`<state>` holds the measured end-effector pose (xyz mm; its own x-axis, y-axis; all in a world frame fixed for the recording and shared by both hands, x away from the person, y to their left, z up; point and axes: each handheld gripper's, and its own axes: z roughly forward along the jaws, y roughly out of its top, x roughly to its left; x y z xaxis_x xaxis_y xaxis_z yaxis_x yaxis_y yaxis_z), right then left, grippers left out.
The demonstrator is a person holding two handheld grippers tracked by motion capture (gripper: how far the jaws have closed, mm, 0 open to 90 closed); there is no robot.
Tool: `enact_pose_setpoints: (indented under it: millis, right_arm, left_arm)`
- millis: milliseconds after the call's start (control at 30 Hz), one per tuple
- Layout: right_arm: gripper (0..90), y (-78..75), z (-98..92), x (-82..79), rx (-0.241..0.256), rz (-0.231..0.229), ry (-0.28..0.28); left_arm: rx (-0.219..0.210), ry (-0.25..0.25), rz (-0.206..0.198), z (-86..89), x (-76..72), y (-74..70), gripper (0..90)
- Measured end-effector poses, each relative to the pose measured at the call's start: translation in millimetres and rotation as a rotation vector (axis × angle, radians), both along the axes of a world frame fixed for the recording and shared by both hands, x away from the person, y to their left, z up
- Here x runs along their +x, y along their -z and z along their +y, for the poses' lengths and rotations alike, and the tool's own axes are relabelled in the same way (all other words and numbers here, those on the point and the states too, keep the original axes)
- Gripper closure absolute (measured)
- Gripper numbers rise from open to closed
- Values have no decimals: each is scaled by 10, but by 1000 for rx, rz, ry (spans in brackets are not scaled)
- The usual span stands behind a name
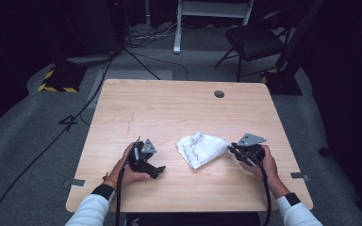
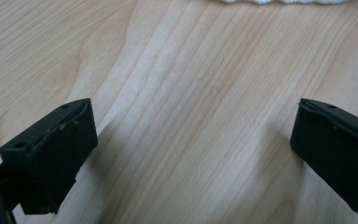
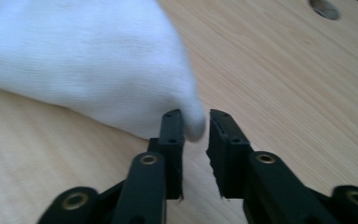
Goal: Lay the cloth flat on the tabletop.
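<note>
The right gripper (image 3: 196,128) sits at the near right corner of a white cloth (image 3: 98,60), its jaws drawn close with a narrow gap left between them. The cloth's corner tip pokes into that gap; whether the jaws are pinching it or only flanking it cannot be told from the right gripper view. In the high view the right gripper (image 1: 238,151) meets the cloth (image 1: 201,149) at its right edge, held by the person's right hand (image 1: 263,165).

The left gripper (image 2: 193,140) is spread wide with nothing but bare wood between its jaws, and the cloth's edge (image 2: 279,2) shows just beyond. From above, the left gripper (image 1: 151,167) rests a little left of the cloth, apart from it.

The cloth lies crumpled near the middle of the table (image 1: 169,108), toward the person's side. It has a knit weave and faint dark stripes. It looks light, soft and limp, likely to sag and drag rather than hold shape, so a corner or a raised fold is the sensible place to grip, and a second hold on an opposite corner would help spread it.
</note>
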<state>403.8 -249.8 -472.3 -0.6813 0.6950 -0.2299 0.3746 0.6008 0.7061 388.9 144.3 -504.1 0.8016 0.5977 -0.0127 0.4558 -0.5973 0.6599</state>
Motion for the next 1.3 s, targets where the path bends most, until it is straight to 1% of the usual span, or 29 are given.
enact_pose_setpoints:
  millis: [67,133,167,200,233,267,300,400,433,500,567,600,633,667,700,800,833,867,900,933,967,1000,1033,1100,1133,1167,1200,1233,1300]
  right_arm:
    - [686,-14,-25,4,13,-4,17]
    - [674,-31,-38,8,22,-5,26]
    - [660,-55,-50,7,40,-9,34]
    - [621,-119,-66,-6,91,-11,33]
    - [612,-144,-65,-16,109,-14,27]
    - [612,-144,-65,-16,109,-14,27]
    - [590,-213,-34,-61,153,-21,-17]
    - [567,-249,25,-96,162,-23,-43]
    - [556,-264,76,-121,167,-22,-69]
    - [500,-267,221,-185,158,-17,-118]
    - [481,-249,312,-215,141,-8,-148]
    - [481,-249,312,-215,141,-8,-148]
    - [467,-234,354,-228,136,2,-161]
    - [455,-216,388,-234,129,8,-174]
    - [448,-182,443,-250,118,21,-183]
    - [446,-135,477,-249,101,31,-187]
    - [446,-122,479,-243,95,34,-184]
    - [446,-107,479,-234,94,37,-180]
    - [446,-107,479,-234,94,37,-180]
    - [452,-82,472,-216,83,36,-166]
    - [452,-82,472,-216,83,36,-166]
    - [457,-61,453,-195,81,38,-154]
    - [459,-51,448,-187,77,38,-151]
    - [462,-43,440,-180,67,33,-144]
    - [469,-34,433,-173,55,29,-136]
    - [472,-26,427,-165,47,26,-124]
    - [470,-13,404,-141,35,23,-102]
    - [466,-9,393,-134,37,29,-95]
    - [466,-8,385,-128,39,28,-89]
  left_arm:
    - [-1,4,-1,-52,26,-3,9]
    - [-8,4,-6,-73,35,-5,53]
    - [-15,6,-10,-92,47,-8,53]
    - [-26,3,-12,-118,78,-18,128]
    - [-27,-17,-11,-143,112,-30,162]
    - [-27,-17,-11,-143,112,-30,190]
    - [-35,-31,-1,-185,178,-41,203]
    - [-43,-25,1,-230,241,-49,232]
    - [-42,-32,-4,-258,271,-54,232]
    - [-51,-31,-13,-309,328,-70,236]
    - [-77,-40,-19,-386,416,-95,245]
    - [-77,-40,-19,-386,416,-95,248]
    - [-80,-41,-29,-412,442,-96,248]
    - [-69,-41,-46,-444,461,-90,270]
    - [-60,-26,-15,-508,530,-60,290]
    - [-76,-19,-6,-560,575,-38,328]
    - [-83,-14,-11,-583,585,-34,359]
    - [-90,6,-14,-614,597,-33,401]
    - [-90,6,-14,-614,597,-33,436]
    - [-113,37,7,-628,619,-46,529]
    - [-113,37,7,-628,619,-46,608]
    - [-105,67,12,-639,605,-54,659]
    - [-98,81,11,-646,588,-62,714]
    - [-85,90,8,-652,565,-74,785]
    - [-77,100,9,-652,540,-86,785]
    - [-77,116,12,-649,508,-96,814]
    - [-60,146,18,-631,427,-122,828]
    - [-60,146,18,-631,427,-122,829]
    - [-53,157,13,-603,350,-149,829]
